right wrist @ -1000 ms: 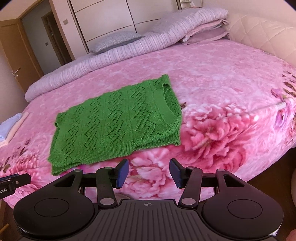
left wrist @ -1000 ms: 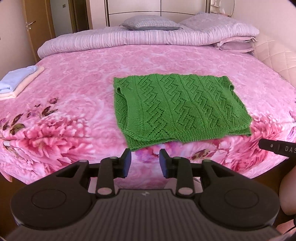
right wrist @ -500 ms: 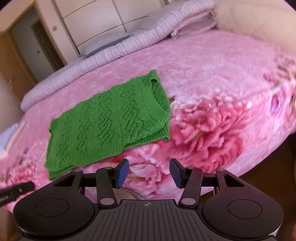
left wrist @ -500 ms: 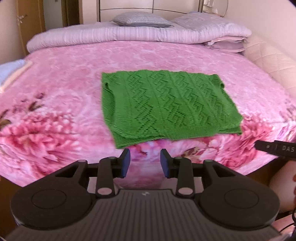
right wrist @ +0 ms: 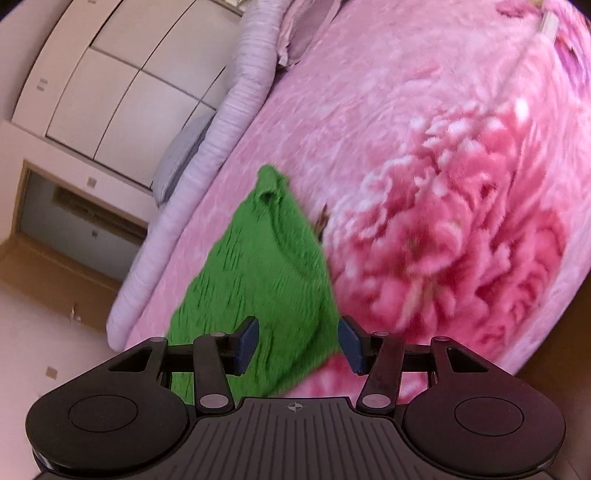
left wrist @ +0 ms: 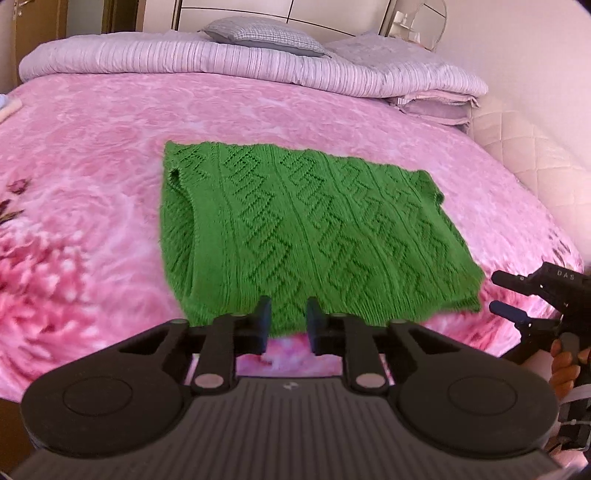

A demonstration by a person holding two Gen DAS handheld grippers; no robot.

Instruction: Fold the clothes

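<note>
A green knitted sweater [left wrist: 303,232] lies folded flat on the pink floral bedspread [left wrist: 92,147]. My left gripper [left wrist: 288,326] hovers open at the sweater's near edge, with nothing between its fingers. In the right wrist view, which is strongly tilted, the sweater [right wrist: 266,280] fills the lower middle, and my right gripper [right wrist: 298,347] stands wide open over its near right corner. The right gripper [left wrist: 517,295] also shows at the right edge of the left wrist view, held by a person's hand [left wrist: 565,365].
A rolled lilac quilt [left wrist: 184,59] and grey pillows [left wrist: 266,35] lie at the head of the bed. A quilted cream bed frame [left wrist: 524,140] borders the right side. White wardrobe doors [right wrist: 110,85] stand behind the bed.
Both grippers have moved in toward the sweater's near edge. The right gripper has rolled sharply, so its view is tilted. Both stay open.
</note>
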